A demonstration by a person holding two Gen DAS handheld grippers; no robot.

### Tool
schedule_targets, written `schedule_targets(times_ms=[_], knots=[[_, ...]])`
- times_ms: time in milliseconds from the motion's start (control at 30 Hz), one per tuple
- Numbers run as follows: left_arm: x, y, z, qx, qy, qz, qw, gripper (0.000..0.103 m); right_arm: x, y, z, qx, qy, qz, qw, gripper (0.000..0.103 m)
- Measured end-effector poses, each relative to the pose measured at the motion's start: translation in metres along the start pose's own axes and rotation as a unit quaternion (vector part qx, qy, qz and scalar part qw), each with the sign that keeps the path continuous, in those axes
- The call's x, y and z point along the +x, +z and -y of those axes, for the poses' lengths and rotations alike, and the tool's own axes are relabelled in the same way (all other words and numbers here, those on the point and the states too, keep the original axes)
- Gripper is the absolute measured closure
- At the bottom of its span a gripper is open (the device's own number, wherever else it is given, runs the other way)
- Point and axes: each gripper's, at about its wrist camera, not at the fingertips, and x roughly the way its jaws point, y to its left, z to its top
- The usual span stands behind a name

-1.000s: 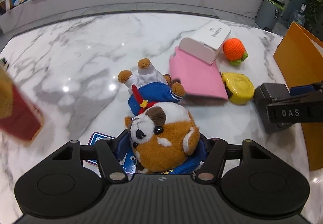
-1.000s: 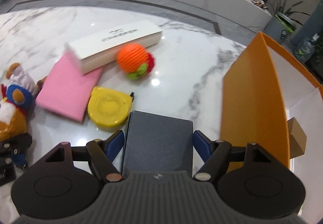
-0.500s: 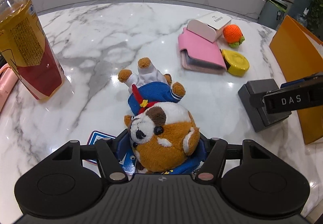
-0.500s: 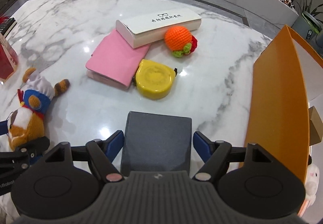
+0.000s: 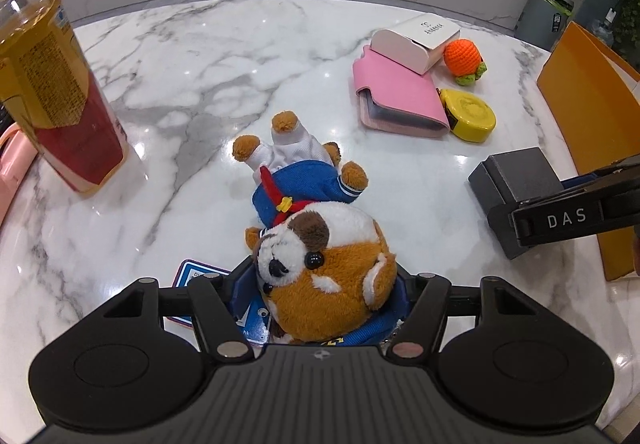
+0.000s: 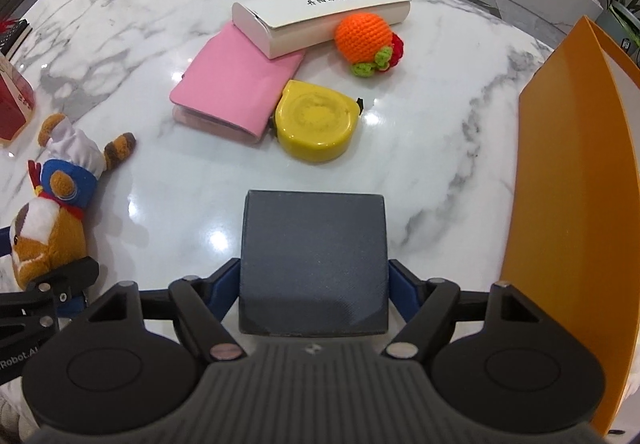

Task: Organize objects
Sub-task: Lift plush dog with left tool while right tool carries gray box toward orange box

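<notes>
I have the left gripper [image 5: 320,296] clamped on the plush dog [image 5: 320,264] near the marble table's [image 5: 180,64] front edge, while the right gripper [image 6: 314,284] is clamped on the dark grey box [image 6: 314,256] beside the orange bin [image 6: 568,184] at the right edge.

A white marble tabletop [image 6: 440,148] veined in grey. On it, a brown-and-white plush dog [image 5: 320,264] in a blue jacket, red scarf and white trousers. Beyond the dog: a pink wallet [image 6: 236,88], a yellow tape measure [image 6: 316,124], an orange crocheted ball [image 6: 362,32] with green leaves, a white case [image 6: 320,12] with black print, and a dark grey textured box [image 6: 314,256].
</notes>
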Motion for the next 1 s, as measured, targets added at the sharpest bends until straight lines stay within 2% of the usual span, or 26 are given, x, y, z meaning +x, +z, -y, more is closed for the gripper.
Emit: schedule_targets(times_ms=[467,1000], knots=[[-0.030,-0.007,0.006,0.003,-0.010,0.018,0.9998,0.031,-0.027,-0.007,0.010,0.027,0.021,0.034,0.999,0.026],[-0.071,0.010,0.040,0.040,-0.010,0.054,0.9977,0.031,-0.075,-0.016,0.025,0.064,0.059,0.093,0.992,0.026]])
